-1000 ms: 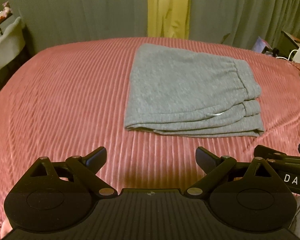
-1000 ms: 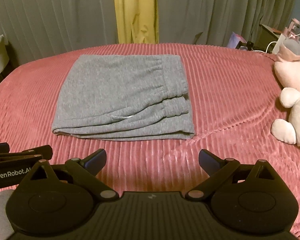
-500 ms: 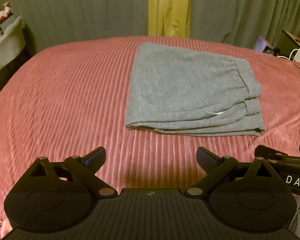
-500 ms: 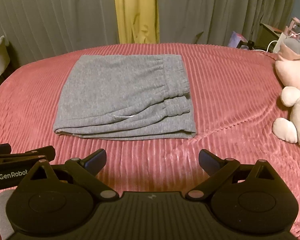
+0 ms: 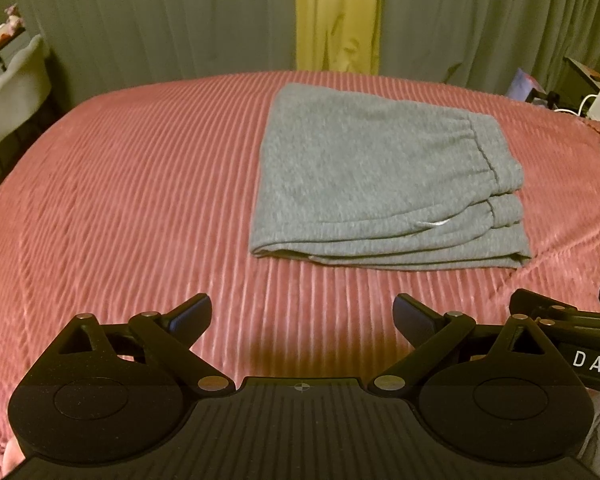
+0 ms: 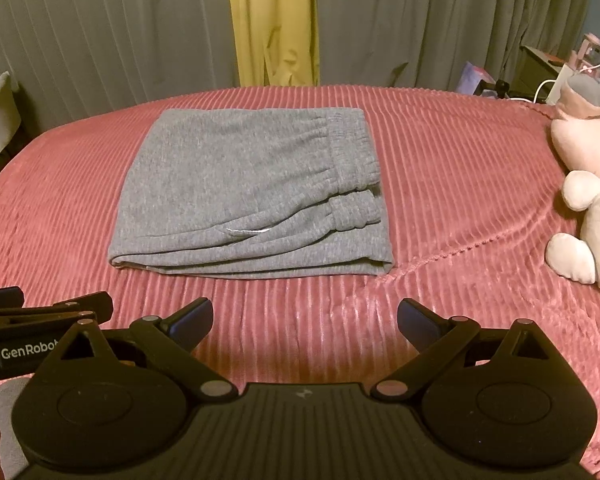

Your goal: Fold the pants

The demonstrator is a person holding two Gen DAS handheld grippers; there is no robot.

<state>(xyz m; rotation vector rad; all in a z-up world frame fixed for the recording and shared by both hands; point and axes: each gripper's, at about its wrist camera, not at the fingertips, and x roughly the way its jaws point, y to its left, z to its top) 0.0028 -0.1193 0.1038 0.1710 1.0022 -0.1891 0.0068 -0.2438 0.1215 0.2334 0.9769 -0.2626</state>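
Observation:
Grey sweatpants point(image 5: 384, 176) lie folded in a flat rectangle on the pink ribbed bedspread point(image 5: 132, 184), elastic waistband to the right, folded edges facing me. They also show in the right wrist view point(image 6: 248, 192). My left gripper point(image 5: 302, 318) is open and empty, held back from the near edge of the pants. My right gripper point(image 6: 305, 320) is open and empty, also short of the pants. Each gripper shows at the edge of the other's view: the right one point(image 5: 572, 316) and the left one point(image 6: 44, 308).
A white plush toy point(image 6: 588, 200) lies on the bedspread point(image 6: 460, 184) at the right. Grey and yellow curtains point(image 6: 276, 24) hang behind the bed. A white chair point(image 5: 16, 88) stands at the left; a nightstand with cables point(image 6: 556, 72) at the far right.
Both grippers have drifted slightly, so the pants sit marginally different in view. The pants and the jaws have not changed.

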